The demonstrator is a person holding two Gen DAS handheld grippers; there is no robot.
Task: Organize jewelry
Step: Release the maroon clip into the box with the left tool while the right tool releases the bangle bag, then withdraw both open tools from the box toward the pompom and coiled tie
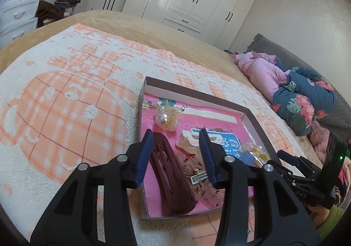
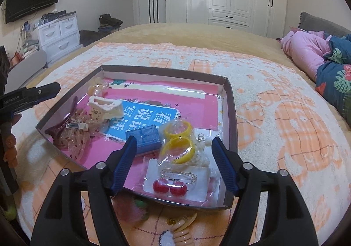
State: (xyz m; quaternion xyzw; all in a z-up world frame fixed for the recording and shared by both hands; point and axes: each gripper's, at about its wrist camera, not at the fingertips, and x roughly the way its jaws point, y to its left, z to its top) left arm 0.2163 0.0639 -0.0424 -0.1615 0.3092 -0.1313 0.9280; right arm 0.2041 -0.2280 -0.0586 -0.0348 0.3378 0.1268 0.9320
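A shallow box with a pink lining (image 1: 197, 96) (image 2: 228, 101) lies on the bed. In it are a dark red hair claw (image 1: 173, 178) (image 2: 59, 130), a cream hair claw (image 1: 189, 139) (image 2: 105, 106), a pearl ornament (image 1: 164, 117), a blue card (image 2: 147, 137), bagged yellow rings (image 2: 179, 142) and red ball earrings (image 2: 170, 187). My left gripper (image 1: 176, 154) is open over the dark red claw, holding nothing. My right gripper (image 2: 173, 163) is open over the bagged rings and earrings, holding nothing.
The box lies on an orange and white blanket (image 1: 65, 96) (image 2: 285, 114). A beige coiled hair tie (image 2: 183, 230) and a pink fluffy item (image 2: 131, 208) lie on the blanket in front of the box. Pink and floral bedding (image 1: 291, 87) is piled to the right.
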